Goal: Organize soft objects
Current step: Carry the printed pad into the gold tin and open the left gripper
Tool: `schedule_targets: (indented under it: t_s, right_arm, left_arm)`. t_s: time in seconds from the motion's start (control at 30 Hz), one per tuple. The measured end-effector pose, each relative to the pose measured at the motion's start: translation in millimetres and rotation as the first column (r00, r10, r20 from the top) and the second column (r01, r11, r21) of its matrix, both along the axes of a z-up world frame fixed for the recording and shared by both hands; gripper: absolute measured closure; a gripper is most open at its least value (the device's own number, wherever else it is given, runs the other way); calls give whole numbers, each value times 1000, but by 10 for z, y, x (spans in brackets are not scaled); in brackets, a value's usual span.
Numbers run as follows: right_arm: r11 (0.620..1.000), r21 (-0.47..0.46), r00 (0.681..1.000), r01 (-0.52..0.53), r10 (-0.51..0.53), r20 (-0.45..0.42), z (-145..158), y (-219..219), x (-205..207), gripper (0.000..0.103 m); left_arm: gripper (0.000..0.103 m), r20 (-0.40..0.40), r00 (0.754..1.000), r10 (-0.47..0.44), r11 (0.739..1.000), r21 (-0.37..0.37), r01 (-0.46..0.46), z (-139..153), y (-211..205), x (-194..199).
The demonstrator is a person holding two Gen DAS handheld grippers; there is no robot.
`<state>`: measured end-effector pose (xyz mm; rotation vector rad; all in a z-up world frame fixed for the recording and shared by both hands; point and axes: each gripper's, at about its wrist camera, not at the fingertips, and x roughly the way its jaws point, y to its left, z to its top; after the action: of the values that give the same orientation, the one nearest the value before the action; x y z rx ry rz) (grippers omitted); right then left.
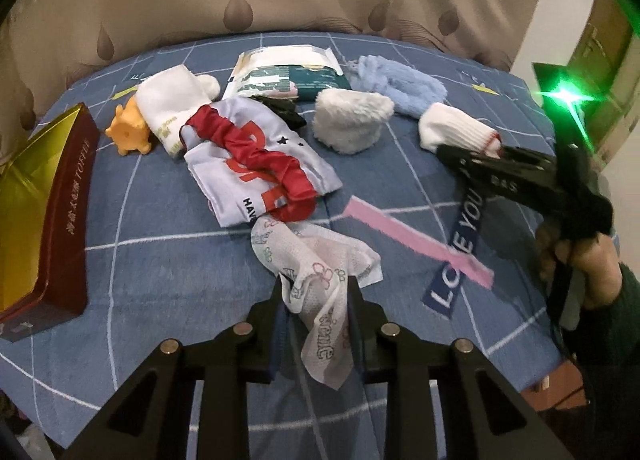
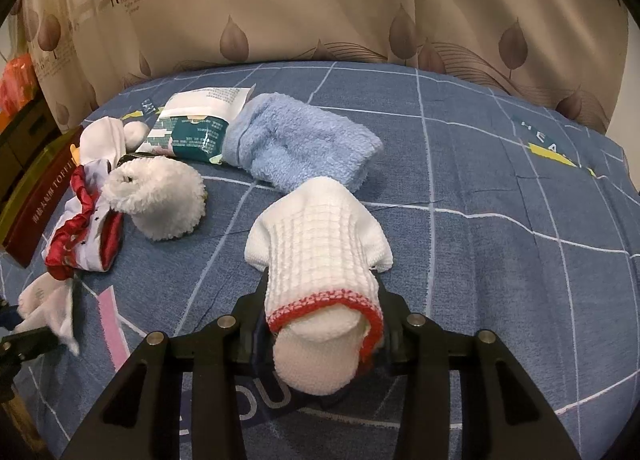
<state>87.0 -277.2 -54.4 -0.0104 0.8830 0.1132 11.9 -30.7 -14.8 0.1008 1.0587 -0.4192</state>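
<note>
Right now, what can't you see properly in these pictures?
- Orange toy: left wrist view, its far side sits behind the white cloth.
- Black item: mostly under the grey printed fabric and packet.
- Gold box: cut by the left edge.
- Right gripper: green glare and blur hide its back.
- Left gripper: right wrist view, cut by the edge.

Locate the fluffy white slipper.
In the left wrist view, the fluffy white slipper lies mid-bed, between the light blue towel and the red-trimmed cloth.

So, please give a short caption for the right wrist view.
Right tongs shut on a white knitted sock with red cuff, above the blue checked bedsheet.
</note>
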Motion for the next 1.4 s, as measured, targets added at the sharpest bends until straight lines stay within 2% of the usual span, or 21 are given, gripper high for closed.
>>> schedule_targets:
  t_s: [0.13, 0.3, 0.47, 0.7, 0.8, 0.9, 0.97, 1.07, 1.23, 1.4]
  right_arm:
    - [1000, -11, 1000, 0, 0, -1, -2, 24, 2, 62]
    - [1000, -18, 1000, 1, -1, -1, -4, 34, 6, 62]
    - [1000, -22, 1000, 0, 0, -2, -7, 33, 4, 62]
    - [999, -36, 1000, 0, -1, -1, -8, 45, 1, 62]
    - [999, -34, 1000, 0, -1, -1, -7, 44, 0, 62]
    - [999, -35, 1000, 0, 0, -1, -8, 43, 1, 62]
    - [999, -36, 1000, 0, -1, -1, -9, 47, 3, 62]
    - [999, -39, 1000, 0, -1, -1, -10, 46, 2, 62]
    - [999, -43, 1000, 1, -2, -1, -13, 50, 1, 62]
    - [999, -47, 1000, 2, -2, -1, -14, 53, 2, 62]
  left_arm:
    - [77, 6, 1000, -24, 1000, -5, 25, 51, 41, -114]
    - [77, 46, 997, -62, 998, 23, 61, 133, 80, -238]
    - [77, 82, 996, -31, 999, 13, 30, 258, 255, -237]
    - [77, 160, 983, 91, 995, 13, -94, 485, 701, 13]
    - [77, 182, 967, 177, 983, 17, -183, 586, 1008, 199]
    - [77, 215, 939, 268, 957, 56, -286, 646, 1334, 423]
    - [77, 203, 926, 318, 939, 69, -337, 619, 1540, 579]
    - [77, 161, 919, 359, 923, 84, -375, 493, 1805, 812]
    - [77, 121, 936, 332, 930, 124, -346, 262, 2027, 1024]
    - [77, 85, 937, 339, 927, 141, -348, 97, 2192, 1092]
